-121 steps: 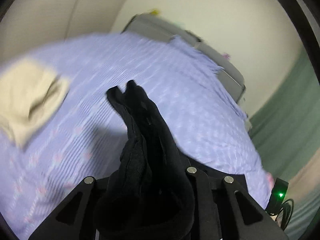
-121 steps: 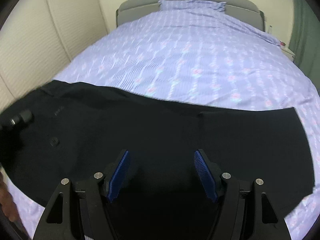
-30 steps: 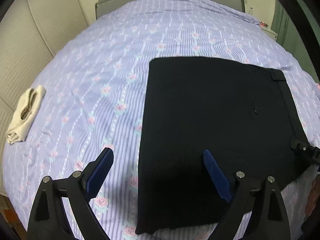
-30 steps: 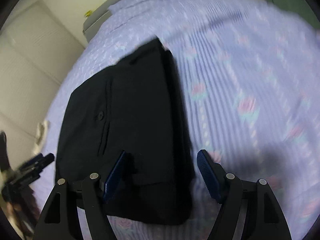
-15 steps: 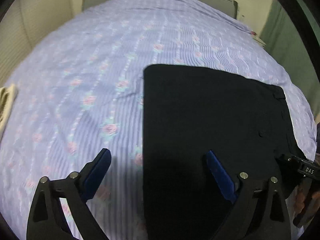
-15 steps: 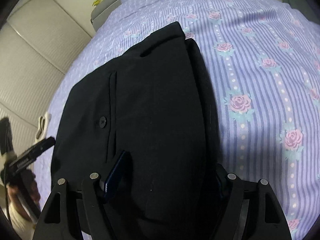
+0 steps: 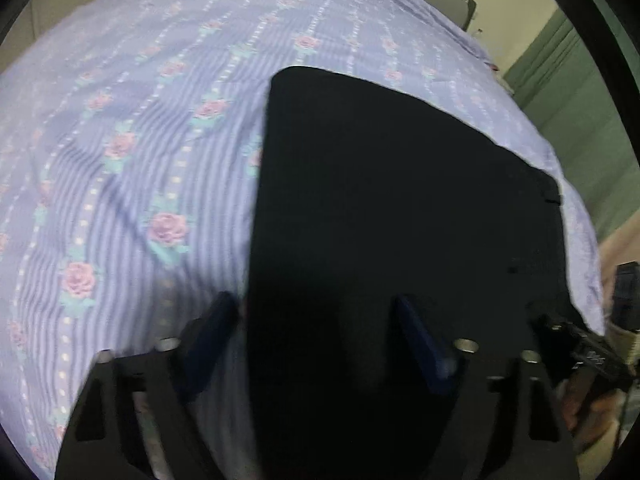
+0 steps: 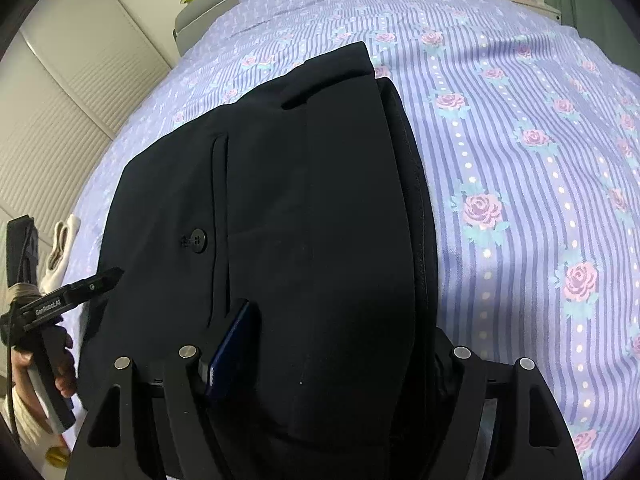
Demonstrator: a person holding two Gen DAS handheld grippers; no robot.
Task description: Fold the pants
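Note:
Black pants [image 7: 400, 216] lie folded into a flat rectangle on the lilac rose-print bed [image 7: 132, 128]. My left gripper [image 7: 316, 340] is open and low at the folded left edge, its left finger on the sheet and its right finger over the cloth. In the right wrist view the pants [image 8: 304, 208] show the waistband end with a button [image 8: 198, 239] and pocket slit. My right gripper [image 8: 336, 356] is open and straddles the near waistband edge; its right finger is hidden behind the cloth. The left gripper also shows in the right wrist view [image 8: 76, 292].
A folded cream garment [image 8: 60, 248] lies on the bed's far left side. A grey headboard [image 8: 208, 4] and white slatted wardrobe doors [image 8: 52, 92] stand beyond. A green curtain [image 7: 568, 92] hangs past the bed's right side.
Both grippers have dropped lower and closer onto the pants' near edges. The left gripper's opening has narrowed somewhat. The pants lie as before.

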